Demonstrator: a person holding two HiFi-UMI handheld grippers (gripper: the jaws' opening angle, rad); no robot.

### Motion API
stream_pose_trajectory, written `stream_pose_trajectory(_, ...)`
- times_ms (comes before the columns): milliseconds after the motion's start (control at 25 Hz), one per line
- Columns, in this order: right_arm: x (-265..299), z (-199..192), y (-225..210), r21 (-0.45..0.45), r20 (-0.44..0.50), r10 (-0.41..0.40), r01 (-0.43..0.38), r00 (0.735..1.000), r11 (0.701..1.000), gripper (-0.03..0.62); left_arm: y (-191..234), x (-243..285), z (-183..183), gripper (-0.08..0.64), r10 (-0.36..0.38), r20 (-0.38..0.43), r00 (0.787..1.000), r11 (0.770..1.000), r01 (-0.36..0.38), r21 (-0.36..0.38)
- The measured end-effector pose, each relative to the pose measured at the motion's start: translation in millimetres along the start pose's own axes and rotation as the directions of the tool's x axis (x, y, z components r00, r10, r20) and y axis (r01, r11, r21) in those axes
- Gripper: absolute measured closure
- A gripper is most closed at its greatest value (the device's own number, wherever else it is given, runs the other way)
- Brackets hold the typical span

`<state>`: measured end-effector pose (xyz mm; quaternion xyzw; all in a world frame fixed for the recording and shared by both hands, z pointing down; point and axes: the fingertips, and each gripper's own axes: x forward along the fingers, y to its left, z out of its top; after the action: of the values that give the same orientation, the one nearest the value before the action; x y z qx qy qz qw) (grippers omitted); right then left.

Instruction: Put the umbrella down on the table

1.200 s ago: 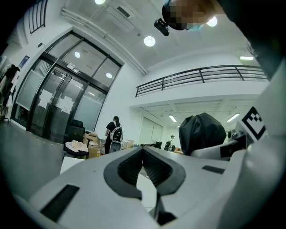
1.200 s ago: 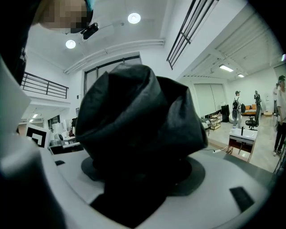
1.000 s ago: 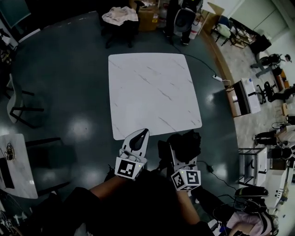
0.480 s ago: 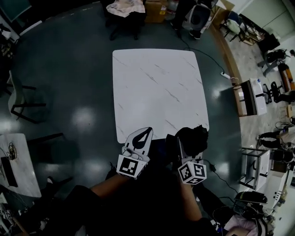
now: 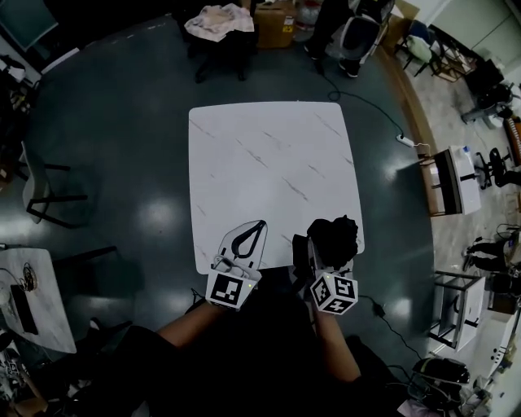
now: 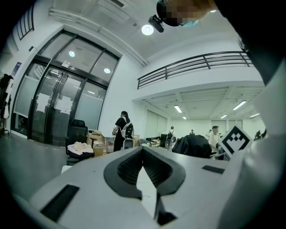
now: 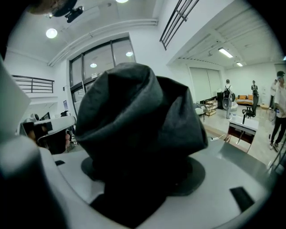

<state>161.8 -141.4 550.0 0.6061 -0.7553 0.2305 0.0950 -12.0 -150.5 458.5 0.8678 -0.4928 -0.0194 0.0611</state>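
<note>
While the right tool grips a folded black umbrella, its jaws spread wide around the bunched fabric, the bundle hangs over the near right corner of a white, marble-patterned table in a large open hall. Seen in the right gripper view, the dark fabric fills the space between both jaws and bulges up past them. Whether the umbrella touches the tabletop cannot be told from any view. The left tool, clenched on nothing with its tips pressed together, is held level over the table's near edge, just beside the right one. The person's dark-sleeved arms reach in from the bottom of the head view. Beyond the table's far side, on the dark floor, a chair draped with a pale cloth stands next to a cardboard box. In the left gripper view, a person in black stands close to that chair.
</note>
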Motion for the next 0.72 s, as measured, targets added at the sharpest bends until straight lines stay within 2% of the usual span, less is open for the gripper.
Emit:
stream_pose_trajectory(160,35,-6,-32,0.046,-0.054,0.004,-0.001,0.999,0.999,0.259,-12,42,-7,0.552,-0.027,-0.026,0.999,0.999,0.026,-0.033)
stream_pose_trajectory(360,83,-9,-77,0.005,-0.093,0.004,-0.004,0.996,1.0,0.259,-33,94,-15,0.552,-0.058,-0.048,0.997,0.998,0.058,-0.004)
stream_pose_trajectory(560,130,-32,-117,0.063,-0.198,0.017,-0.005,0.98,0.998,0.259,-20,121,-25,0.554,0.014,-0.074,0.997,1.0,-0.015,-0.007)
stream_pose_trajectory(720,161,-57,-135,0.097,-0.289,0.039,-0.011,0.957,0.995,0.259,-11,132,-33,0.554,0.076,-0.098,0.992,0.997,-0.077,-0.002)
